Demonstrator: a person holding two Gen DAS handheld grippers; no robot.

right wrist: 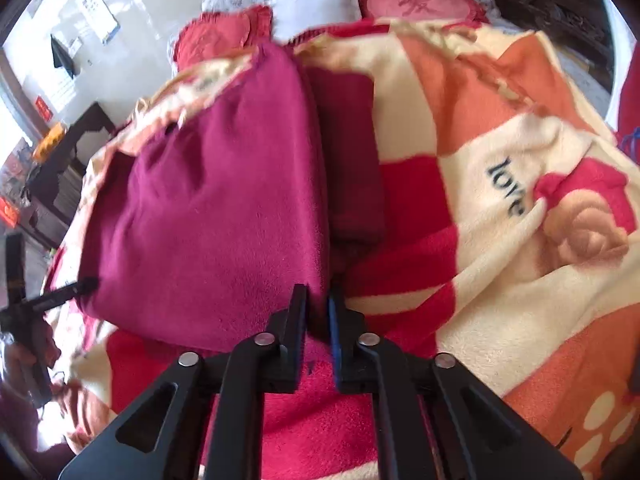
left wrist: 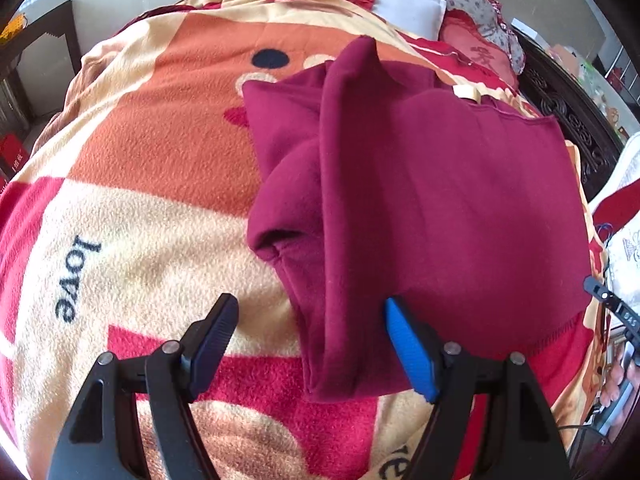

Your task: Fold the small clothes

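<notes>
Hovering low over the bed, the left gripper (left wrist: 308, 344) has its fingers spread wide, one black pad (left wrist: 216, 332) on the blanket side and one blue pad (left wrist: 408, 348) touching the near edge of the maroon garment (left wrist: 420, 200); nothing sits between them. The right gripper (right wrist: 318, 332) reaches in from the opposite side with its fingers pressed nearly together on a lifted fold of the same garment (right wrist: 208, 208), pinching the fleece at its near corner.

The garment is soft, napped maroon fleece, partly folded, with a raised ridge running from 12 to 6 o'clock in the left wrist view and a stitched hem at 1 o'clock. It lies on a plush blanket (left wrist: 132, 184) blocked in orange, cream and red, with "love" printed on it. Red embroidered cushions (right wrist: 420, 2) and a white pillow (right wrist: 316, 4) sit at 12 o'clock.

The right wrist view is motion-blurred, so seams are hard to read. A darker maroon layer (right wrist: 352, 160) lies beneath the lifted fold; whether it is a sleeve cannot be told.
</notes>
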